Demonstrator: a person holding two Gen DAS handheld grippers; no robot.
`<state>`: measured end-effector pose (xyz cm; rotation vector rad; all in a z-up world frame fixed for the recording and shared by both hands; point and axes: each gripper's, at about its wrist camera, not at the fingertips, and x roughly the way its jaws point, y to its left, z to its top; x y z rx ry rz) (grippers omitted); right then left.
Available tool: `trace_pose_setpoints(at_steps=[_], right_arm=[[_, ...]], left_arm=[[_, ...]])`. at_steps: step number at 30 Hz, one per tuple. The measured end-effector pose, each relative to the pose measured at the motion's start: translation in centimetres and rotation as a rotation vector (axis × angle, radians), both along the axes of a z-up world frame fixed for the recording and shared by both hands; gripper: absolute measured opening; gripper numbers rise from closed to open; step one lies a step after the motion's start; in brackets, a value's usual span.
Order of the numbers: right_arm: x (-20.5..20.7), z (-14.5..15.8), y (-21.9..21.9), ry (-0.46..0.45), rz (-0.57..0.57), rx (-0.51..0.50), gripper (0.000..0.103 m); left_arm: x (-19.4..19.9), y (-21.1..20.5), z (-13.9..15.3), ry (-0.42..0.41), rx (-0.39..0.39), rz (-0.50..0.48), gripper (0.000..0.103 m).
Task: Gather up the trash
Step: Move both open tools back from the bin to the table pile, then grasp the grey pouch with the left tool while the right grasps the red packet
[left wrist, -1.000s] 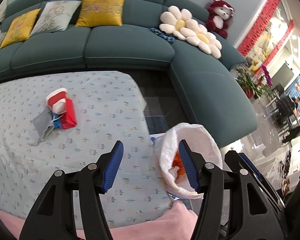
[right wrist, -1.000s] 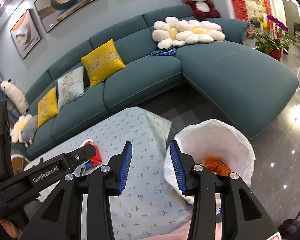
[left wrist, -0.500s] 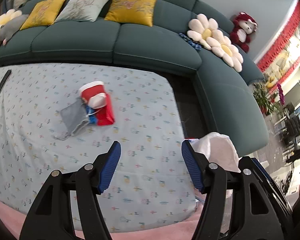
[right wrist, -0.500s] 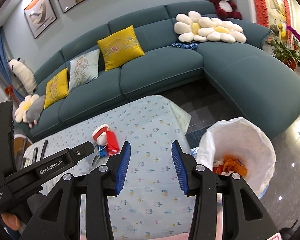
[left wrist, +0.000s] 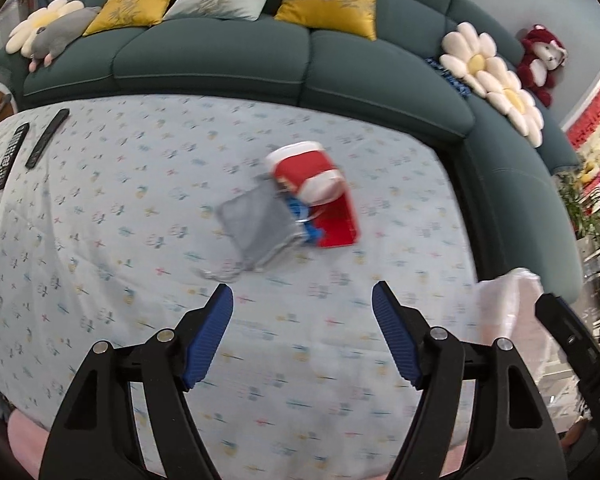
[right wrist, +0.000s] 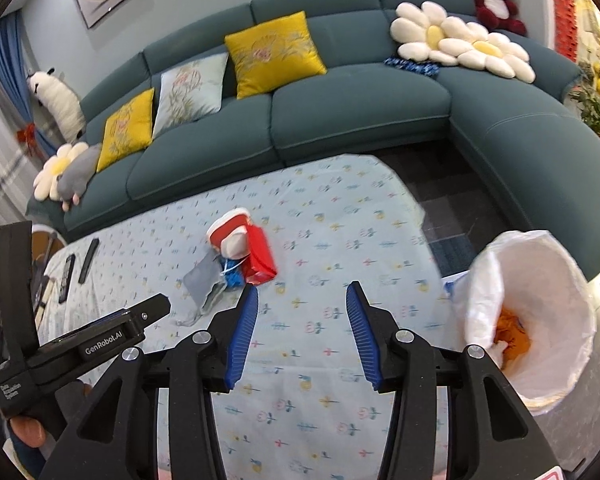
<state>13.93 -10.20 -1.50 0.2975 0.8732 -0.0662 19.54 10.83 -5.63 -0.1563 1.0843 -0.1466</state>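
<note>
A small heap of trash lies mid-table: a red and white paper cup [left wrist: 306, 172] [right wrist: 230, 232] on its side, a red carton [left wrist: 338, 220] [right wrist: 260, 256], a grey face mask [left wrist: 256, 226] [right wrist: 202, 280] and a blue scrap [left wrist: 300, 216] [right wrist: 233, 276]. My left gripper [left wrist: 302, 320] hovers just short of the heap, its jaws opening with nothing between them. My right gripper [right wrist: 302, 320] hangs over the cloth to the right of the heap, jaws also opening and empty. The white-lined trash bin [right wrist: 540, 280] [left wrist: 508, 300] stands at the table's right end with orange waste inside.
The table wears a pale flowered cloth [left wrist: 120, 240] [right wrist: 340, 208]. Two black remotes [left wrist: 44, 138] [right wrist: 88, 260] lie at its far left. A teal corner sofa [left wrist: 220, 52] [right wrist: 360, 100] with cushions and plush toys wraps behind and to the right. A hand [right wrist: 28, 430] holds the left gripper's body.
Both grippers have swung left from the bin toward the trash heap and sunk lower. The heap now sits nearer the left gripper, and both pairs of jaws stand wider.
</note>
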Motion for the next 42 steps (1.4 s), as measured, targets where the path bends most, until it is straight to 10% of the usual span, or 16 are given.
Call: trace_pose_setpoints(at_steps=[21, 29, 36, 42], right_arm=[[13.3, -10.7, 5.4, 0.178, 0.07, 0.024, 0.046], [16.3, -13.9, 6.7, 0.221, 0.086, 0.013, 0.046], [16.8, -15.5, 6.5, 0.263, 0.084, 0.017, 0.006], [15.4, -14.0, 5.7, 0.234, 0.077, 0.027, 0.001]], left_arm=[[7.8, 0.3, -9.6, 0.09, 0.071, -0.097, 0.065], [8.9, 0.9, -11.8, 0.136, 0.022, -0.099, 0.015], [8.7, 1.8, -10.9, 0.13, -0.015, -0.08, 0.003], [7.6, 1.7, -8.2, 0.101, -0.047, -0.061, 0.003]])
